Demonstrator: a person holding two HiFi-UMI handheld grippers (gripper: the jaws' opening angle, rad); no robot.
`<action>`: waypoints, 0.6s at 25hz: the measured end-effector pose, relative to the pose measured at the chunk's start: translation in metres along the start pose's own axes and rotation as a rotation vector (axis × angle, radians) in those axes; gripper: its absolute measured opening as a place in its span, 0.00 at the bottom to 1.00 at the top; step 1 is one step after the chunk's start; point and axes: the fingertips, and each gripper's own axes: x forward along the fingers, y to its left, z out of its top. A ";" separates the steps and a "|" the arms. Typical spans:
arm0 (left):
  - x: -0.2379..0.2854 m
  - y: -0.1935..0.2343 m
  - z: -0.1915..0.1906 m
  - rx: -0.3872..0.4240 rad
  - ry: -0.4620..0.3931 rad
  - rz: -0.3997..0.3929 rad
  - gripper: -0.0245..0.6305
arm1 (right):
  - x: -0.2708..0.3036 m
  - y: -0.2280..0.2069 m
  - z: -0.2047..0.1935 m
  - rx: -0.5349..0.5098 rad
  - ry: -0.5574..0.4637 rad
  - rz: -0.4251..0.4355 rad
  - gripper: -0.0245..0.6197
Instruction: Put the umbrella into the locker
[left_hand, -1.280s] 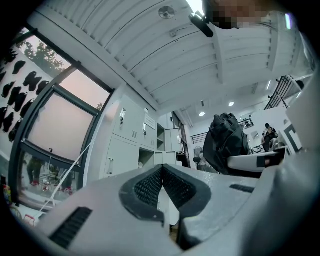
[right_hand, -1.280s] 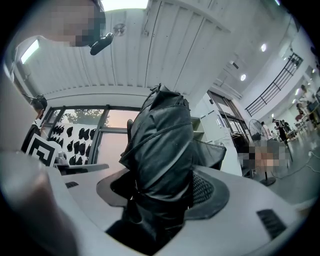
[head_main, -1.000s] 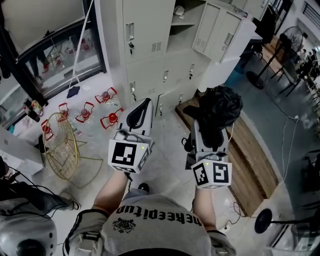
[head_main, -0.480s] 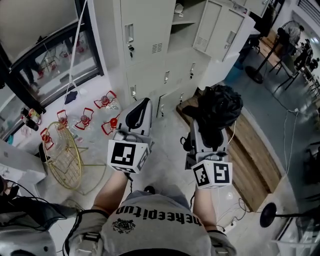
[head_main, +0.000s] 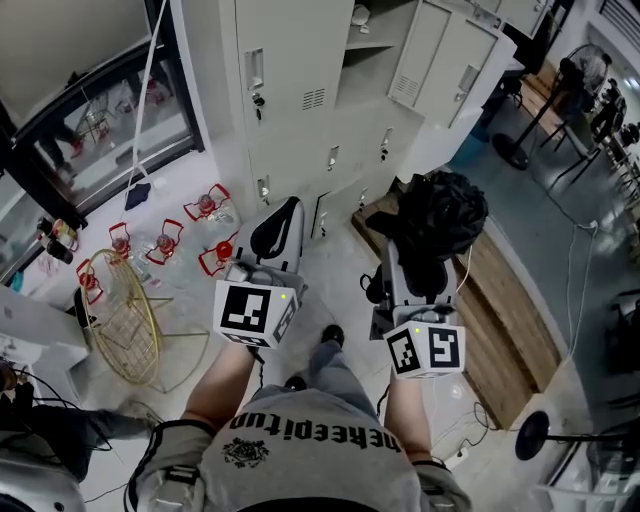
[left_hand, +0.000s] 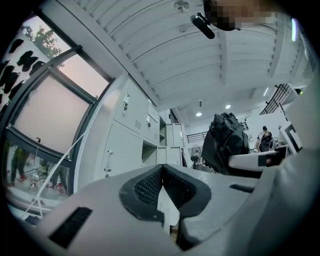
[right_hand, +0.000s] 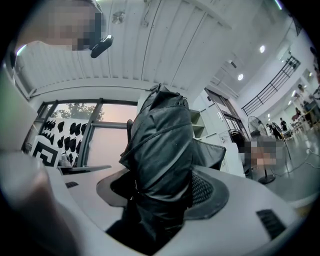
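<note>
A folded black umbrella (head_main: 440, 215) (right_hand: 162, 150) stands up out of my right gripper (head_main: 415, 255) (right_hand: 165, 192), whose jaws are shut on its lower part. My left gripper (head_main: 277, 228) (left_hand: 161, 187) is shut with nothing between its pads. Both point toward the bank of grey lockers (head_main: 300, 100) ahead. One locker compartment (head_main: 372, 35) at the upper middle stands open, its door (head_main: 425, 55) swung out to the right. In the left gripper view the open locker compartment (left_hand: 163, 135) shows beyond the jaws, with the umbrella (left_hand: 226, 142) to the right.
A gold wire basket (head_main: 115, 310) lies on the floor at the left, with several red wire items (head_main: 190, 225) near a glass wall (head_main: 90, 110). A wooden platform (head_main: 500, 290) runs along the right. A fan stand (head_main: 535, 435) and cables sit at the lower right.
The person has stepped forward, a foot now showing between the grippers. The lockers sit slightly closer. Both grippers keep their pose and the umbrella stays gripped.
</note>
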 end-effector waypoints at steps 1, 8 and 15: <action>0.006 0.001 -0.001 0.001 -0.001 0.002 0.04 | 0.006 -0.003 -0.001 0.002 -0.001 0.002 0.48; 0.065 0.013 -0.004 0.007 -0.015 0.026 0.04 | 0.058 -0.036 -0.001 -0.005 -0.010 0.033 0.48; 0.126 0.014 -0.012 0.008 -0.025 0.049 0.04 | 0.109 -0.076 0.000 -0.016 -0.011 0.067 0.48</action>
